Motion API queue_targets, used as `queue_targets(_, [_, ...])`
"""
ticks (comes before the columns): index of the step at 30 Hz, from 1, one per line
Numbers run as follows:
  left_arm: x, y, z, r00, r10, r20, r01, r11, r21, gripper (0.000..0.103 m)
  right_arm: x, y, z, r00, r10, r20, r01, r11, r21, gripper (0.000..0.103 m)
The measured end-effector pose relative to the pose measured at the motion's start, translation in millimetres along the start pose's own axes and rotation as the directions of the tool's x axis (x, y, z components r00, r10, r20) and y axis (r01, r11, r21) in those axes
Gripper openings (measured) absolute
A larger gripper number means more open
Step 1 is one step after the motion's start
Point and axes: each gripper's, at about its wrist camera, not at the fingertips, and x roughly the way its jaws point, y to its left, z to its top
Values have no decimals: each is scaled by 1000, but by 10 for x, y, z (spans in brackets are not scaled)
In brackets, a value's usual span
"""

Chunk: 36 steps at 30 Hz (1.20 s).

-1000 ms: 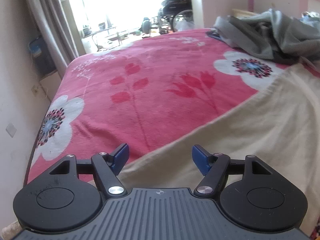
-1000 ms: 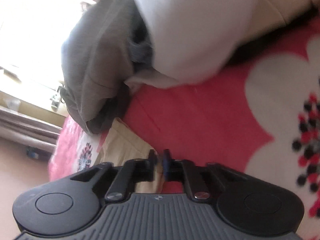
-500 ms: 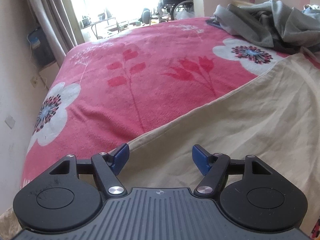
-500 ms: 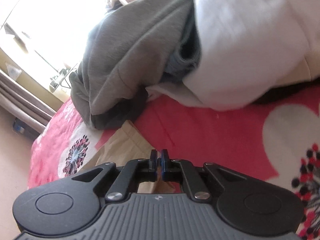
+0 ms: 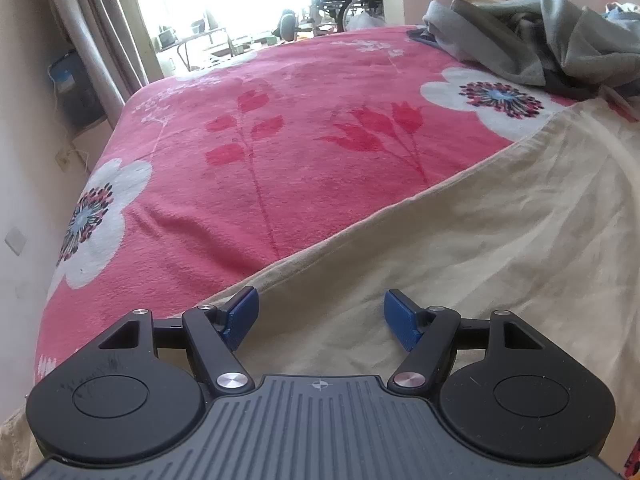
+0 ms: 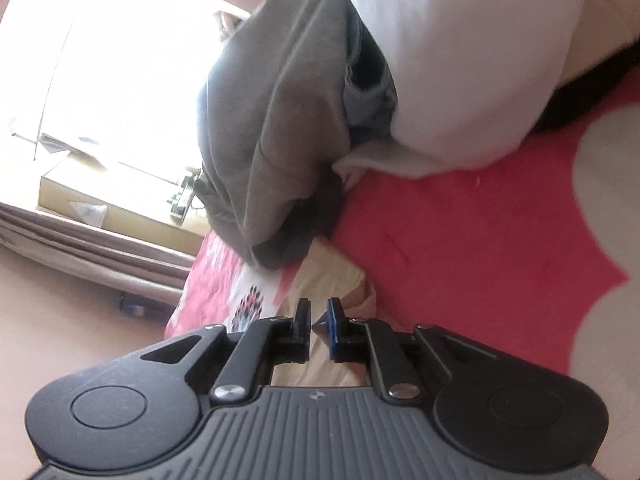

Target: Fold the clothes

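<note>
Here the left gripper (image 5: 320, 318) hangs just over the near edge of a cream garment (image 5: 480, 240) spread flat on the bed, its blue pads (image 5: 242, 312) standing wide apart with nothing caught between them; the cloth lies under the gap, and whether the pad tips touch it cannot be told. The garment covers the right and near part of a pink flowered blanket (image 5: 280, 120), its long hem running on a slant from the near left up toward the far right. Beyond it, at the far right corner of the bed, a heap of grey clothes (image 5: 540, 40) lies crumpled, well apart from the left gripper. In the right wrist view the right gripper (image 6: 319, 326) points at a corner of the same cream garment (image 6: 332, 276); its jaws are opening, a narrow slit showing between the pads, and cream cloth is seen through and below that slit, though the pads do not look pressed on it. Just past that corner the grey clothes (image 6: 276, 120) pile up, with a white garment (image 6: 460, 60) bunched beside them on the blanket (image 6: 480, 240).
</note>
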Motion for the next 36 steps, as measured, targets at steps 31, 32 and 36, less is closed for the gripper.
queue_targets(31, [-5, 4, -21, 1000, -18, -2, 18, 1000, -24, 70, 451, 630, -414, 943, -325, 70, 310, 785, -536, 22])
queue_targets(32, [-4, 7, -27, 1000, -19, -3, 19, 1000, -24, 70, 428, 581, -372, 955, -292, 44, 275, 827, -490, 22])
queue_targets(36, [3, 19, -39, 1000, -21, -6, 21, 999, -28, 70, 272, 379, -210, 966, -256, 48, 256, 905, -339, 22])
